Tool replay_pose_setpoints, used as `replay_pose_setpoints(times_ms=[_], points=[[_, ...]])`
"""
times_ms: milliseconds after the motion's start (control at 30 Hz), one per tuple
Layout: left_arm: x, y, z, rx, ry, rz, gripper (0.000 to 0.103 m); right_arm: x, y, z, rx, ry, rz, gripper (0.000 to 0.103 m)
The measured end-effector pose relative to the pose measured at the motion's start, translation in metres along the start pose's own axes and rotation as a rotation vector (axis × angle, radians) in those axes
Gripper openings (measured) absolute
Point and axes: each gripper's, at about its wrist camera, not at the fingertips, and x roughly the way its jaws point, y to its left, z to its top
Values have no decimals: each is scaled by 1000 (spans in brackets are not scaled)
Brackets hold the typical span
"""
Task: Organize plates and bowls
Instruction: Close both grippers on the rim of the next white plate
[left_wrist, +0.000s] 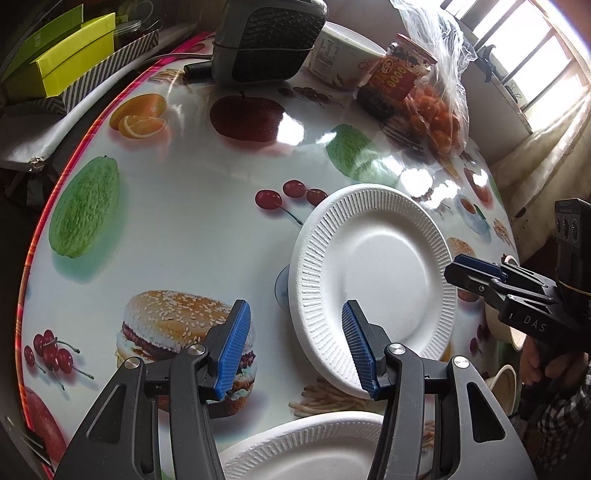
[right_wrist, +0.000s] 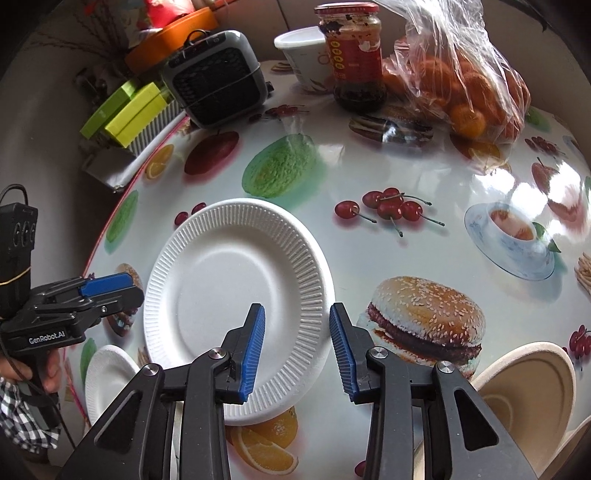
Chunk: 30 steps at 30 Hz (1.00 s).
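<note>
White paper plate (right_wrist: 236, 295) lies flat on the fruit-print counter (right_wrist: 369, 173), about mid-counter. Right gripper (right_wrist: 297, 350) sits over plate's near-right rim; rim runs between the blue pads, jaws narrowed but gap visible both sides, pads not pressing. Nothing held.

Left gripper (left_wrist: 295, 347) hangs over the plate's near-left edge, as its own cam shows: jaws abt half apart, right pad over the ribbed rim, left pad over the burger print. No grip there either.

2nd white plate (left_wrist: 306, 446) near edge of counter, just below left gripper, partly cut off by frame. Beige bowls (right_wrist: 528, 387) at near right in right cam, tilted/nested, count unclear.

Far side of counter: grey fan/heater unit (right_wrist: 218, 88), white tub (right_wrist: 303, 62), jar w/ red label (right_wrist: 354, 55), clear bag of oranges (right_wrist: 461, 88). Green boxes (right_wrist: 129, 107) off counter, far left.

Person's hand (right_wrist: 48, 373) w/ checked sleeve grips left gripper's handle.
</note>
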Motion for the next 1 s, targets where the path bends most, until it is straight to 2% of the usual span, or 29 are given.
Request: replay_pose_setpoints(times_ms=[267,567,800,867,1000], points=[[8,3,-2,-10,25,-15,53,5,-4,-2,28,5,10,34],[8,4,0,-13,21,-15,53,-5,-9,-4,49,-25,7,34],[10,3,0,-12,23,-21,53,-1,-9,-4,67,-9,27,34],[9,2,0,-11,22,-28,42,1,-7,-4,67,-2,28,34],[11,1,0,-4,26,-32,36,1,-7,-5,68,-2,32,34]])
